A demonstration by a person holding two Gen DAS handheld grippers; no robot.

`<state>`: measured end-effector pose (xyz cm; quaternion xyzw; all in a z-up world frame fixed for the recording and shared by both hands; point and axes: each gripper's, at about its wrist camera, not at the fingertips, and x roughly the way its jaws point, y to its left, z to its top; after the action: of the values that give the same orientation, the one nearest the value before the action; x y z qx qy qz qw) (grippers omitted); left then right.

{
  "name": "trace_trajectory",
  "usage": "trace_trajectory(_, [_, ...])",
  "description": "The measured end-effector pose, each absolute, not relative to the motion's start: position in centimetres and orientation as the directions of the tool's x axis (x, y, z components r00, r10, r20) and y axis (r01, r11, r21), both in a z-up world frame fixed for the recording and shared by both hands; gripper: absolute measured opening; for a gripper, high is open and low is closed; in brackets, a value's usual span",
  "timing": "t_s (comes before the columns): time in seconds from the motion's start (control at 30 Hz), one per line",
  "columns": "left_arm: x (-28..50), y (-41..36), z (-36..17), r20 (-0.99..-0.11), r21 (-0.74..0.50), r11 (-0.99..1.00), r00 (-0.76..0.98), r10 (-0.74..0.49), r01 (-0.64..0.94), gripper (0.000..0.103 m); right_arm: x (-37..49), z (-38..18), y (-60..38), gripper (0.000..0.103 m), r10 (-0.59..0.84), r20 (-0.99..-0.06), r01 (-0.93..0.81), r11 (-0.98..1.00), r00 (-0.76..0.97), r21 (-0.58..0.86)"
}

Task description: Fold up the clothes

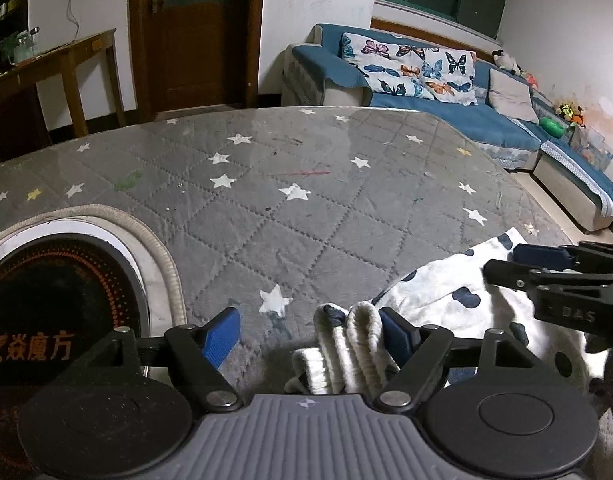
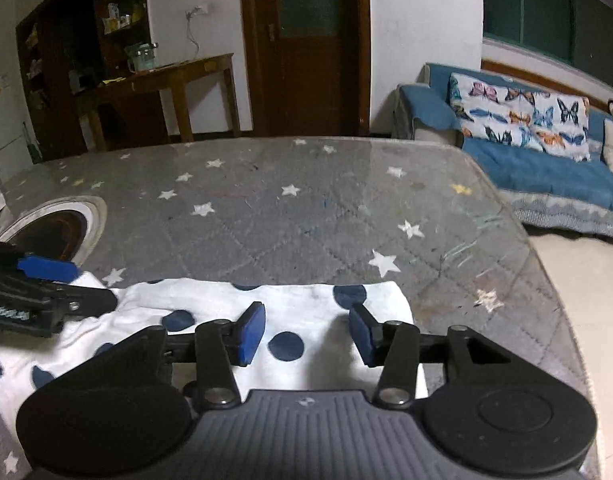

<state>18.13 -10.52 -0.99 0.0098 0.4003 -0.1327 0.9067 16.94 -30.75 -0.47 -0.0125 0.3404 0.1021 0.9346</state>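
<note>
A white garment with dark blue dots (image 2: 306, 320) lies on the grey star-patterned table cover, near the front edge. In the left wrist view it (image 1: 446, 296) shows at the lower right, with its white ribbed cuff (image 1: 346, 344) bunched between the fingers. My left gripper (image 1: 310, 334) is open, the cuff lying against its right blue pad (image 1: 396, 334). My right gripper (image 2: 308, 330) is open just above the garment's right part, with nothing between its pads. Each gripper also shows in the other's view: the right one (image 1: 546, 268) and the left one (image 2: 46, 280).
A round black cooktop with an orange-dotted ring (image 1: 54, 300) is set in the table at the left. The table's right edge (image 2: 546, 280) drops to a tiled floor. A blue sofa (image 1: 446, 96) stands beyond. A wooden side table (image 2: 166, 80) and a door stand at the back.
</note>
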Motion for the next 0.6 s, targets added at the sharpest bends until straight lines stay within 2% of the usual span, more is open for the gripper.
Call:
trace_trajectory(0.4, [17.5, -10.7, -0.5, -0.714, -0.054, 0.966, 0.667, -0.213, 0.252, 0.079, 9.7, 0.5, -26.1, 0.062, 0.324, -0.618, -0.369, 0.928, 0.716, 0.060])
trace_trajectory(0.6, [17.4, -10.7, -0.8, -0.713, -0.050, 0.967, 0.669, -0.210, 0.250, 0.080, 8.1, -1.2, -24.2, 0.068, 0.299, -0.627, -0.382, 0.924, 0.720, 0.002])
